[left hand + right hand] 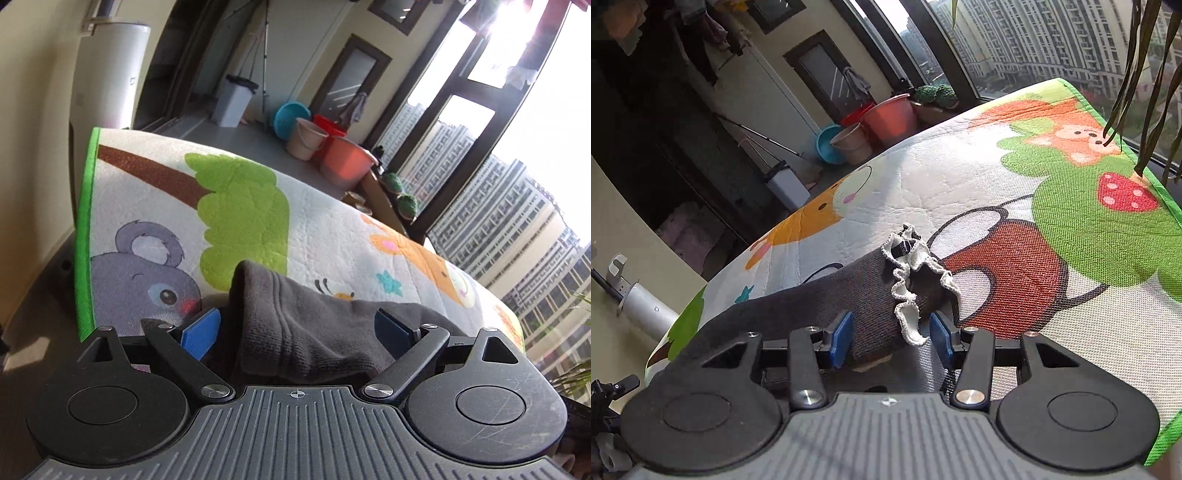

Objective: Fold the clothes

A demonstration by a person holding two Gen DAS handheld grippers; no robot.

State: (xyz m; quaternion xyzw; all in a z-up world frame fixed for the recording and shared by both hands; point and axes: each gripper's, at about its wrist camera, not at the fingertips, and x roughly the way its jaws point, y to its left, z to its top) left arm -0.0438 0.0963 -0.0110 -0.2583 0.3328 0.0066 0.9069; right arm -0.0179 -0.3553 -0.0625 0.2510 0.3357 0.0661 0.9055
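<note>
No legible writing is visible. The buckets at 12 o'clock show no contents. The left hand-held gripper stands wide open around the grey garment on the mat. The right hand-held gripper is partly open, with the frilled cuff between its pads, ungripped.

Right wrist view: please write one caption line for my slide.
Open right tongs around the frilled end of a dark grey garment lying on a cartoon play mat.

Bright daylight, window glare blown out, fisheye edge warp, sharp
</note>
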